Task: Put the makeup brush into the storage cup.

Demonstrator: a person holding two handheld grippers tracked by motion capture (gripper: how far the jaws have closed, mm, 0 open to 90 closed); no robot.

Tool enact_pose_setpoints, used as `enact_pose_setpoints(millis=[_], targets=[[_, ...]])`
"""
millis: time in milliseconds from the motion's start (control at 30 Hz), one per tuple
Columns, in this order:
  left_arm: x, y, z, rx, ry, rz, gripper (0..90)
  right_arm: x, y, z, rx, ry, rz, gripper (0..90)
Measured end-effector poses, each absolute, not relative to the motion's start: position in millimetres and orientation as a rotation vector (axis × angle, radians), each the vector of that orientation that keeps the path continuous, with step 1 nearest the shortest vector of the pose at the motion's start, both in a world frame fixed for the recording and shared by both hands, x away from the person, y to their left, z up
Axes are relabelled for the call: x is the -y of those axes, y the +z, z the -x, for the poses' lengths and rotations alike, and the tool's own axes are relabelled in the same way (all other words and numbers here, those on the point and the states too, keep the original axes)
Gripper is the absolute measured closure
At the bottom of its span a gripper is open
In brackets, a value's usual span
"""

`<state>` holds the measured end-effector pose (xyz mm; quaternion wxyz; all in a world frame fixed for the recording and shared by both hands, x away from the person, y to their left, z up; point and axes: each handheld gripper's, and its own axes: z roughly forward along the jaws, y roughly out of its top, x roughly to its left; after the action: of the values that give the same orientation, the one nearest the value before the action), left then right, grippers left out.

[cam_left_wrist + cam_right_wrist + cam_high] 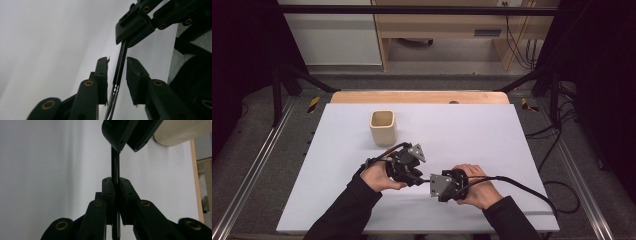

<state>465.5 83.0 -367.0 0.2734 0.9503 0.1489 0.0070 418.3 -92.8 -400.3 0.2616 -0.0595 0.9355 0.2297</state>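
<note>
Currently we note a hand-over of a thin dark rod above the white desk. The right hand-held gripper pinches the rod, pads pressed tight against it, so it carries the load. The left hand-held gripper has its jaws slightly spread around the same rod, pads apart from it; we judge this a release. The beige cup stands upright nearby, probably the rod's destination.
</note>
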Motion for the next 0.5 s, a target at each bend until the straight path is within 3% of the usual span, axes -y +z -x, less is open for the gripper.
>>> enact_pose_setpoints(millis=[267,500], targets=[[-103.5,-355.4,-465.0,-0.465,0.148,-2.442,47.3,103.5,-399.0,-424.4,-2.537,0.655,0.076,83.8],[-125.5,-355.0,-464.8,-0.528,0.214,-2.354,33.9,117.6,-399.8,-428.0,-2.525,0.66,0.009,83.7]])
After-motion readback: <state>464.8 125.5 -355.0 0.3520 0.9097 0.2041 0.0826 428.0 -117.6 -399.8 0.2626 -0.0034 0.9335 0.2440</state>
